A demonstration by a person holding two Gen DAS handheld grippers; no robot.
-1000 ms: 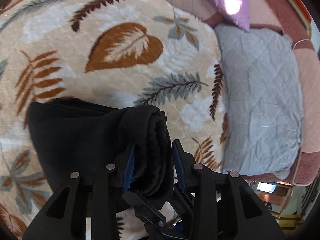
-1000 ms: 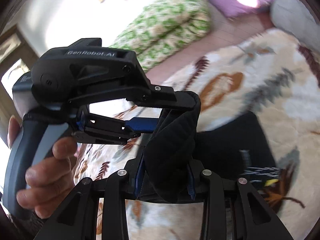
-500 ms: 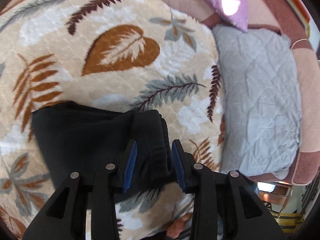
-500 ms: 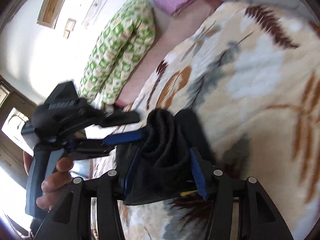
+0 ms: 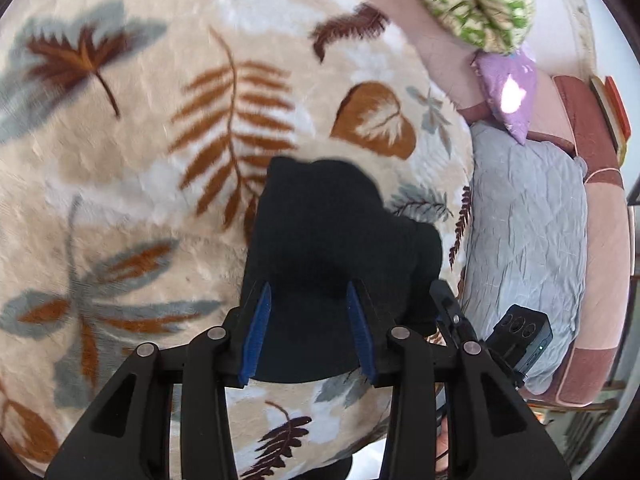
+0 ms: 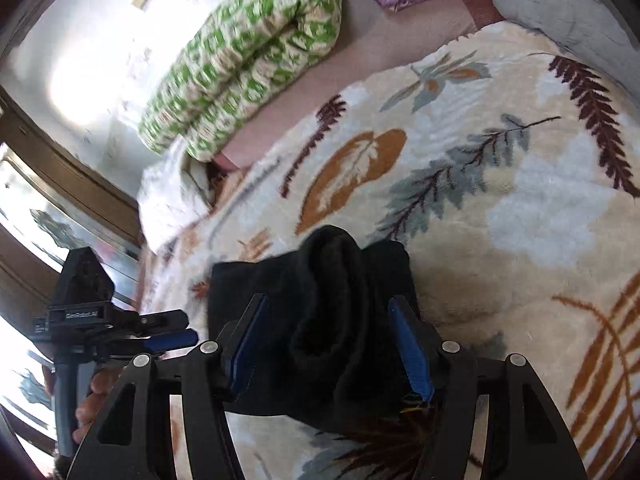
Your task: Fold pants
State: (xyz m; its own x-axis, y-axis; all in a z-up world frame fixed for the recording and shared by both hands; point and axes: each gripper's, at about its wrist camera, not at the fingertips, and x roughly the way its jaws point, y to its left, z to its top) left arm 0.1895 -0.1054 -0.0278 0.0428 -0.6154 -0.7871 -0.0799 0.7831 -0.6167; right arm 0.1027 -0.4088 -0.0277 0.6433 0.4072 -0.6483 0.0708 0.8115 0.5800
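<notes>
The black pants [image 5: 328, 220] lie folded into a thick bundle on the leaf-patterned blanket [image 5: 160, 160]. My left gripper [image 5: 308, 292] hovers over their near edge. Its jaws are opening, and the blue pads stand apart without pressing the cloth. In the right wrist view the left gripper [image 6: 188, 326] is off to the left of the pants [image 6: 340, 264] with nothing between its fingers. My right gripper [image 6: 326, 308] straddles the raised rolled fold of the pants. Its pads stand off from the cloth on both sides.
A green-patterned rolled quilt [image 6: 248, 52] and a purple pillow [image 5: 508, 92] lie at the far side. A grey quilted pad [image 5: 528, 240] borders the blanket on the right. A person's hand [image 6: 92, 400] holds the left gripper's handle by the window.
Both grippers have let go of the pants' fold, which has dropped onto the blanket. The right jaws have widened. The left gripper has drawn back and swung away from the bundle.
</notes>
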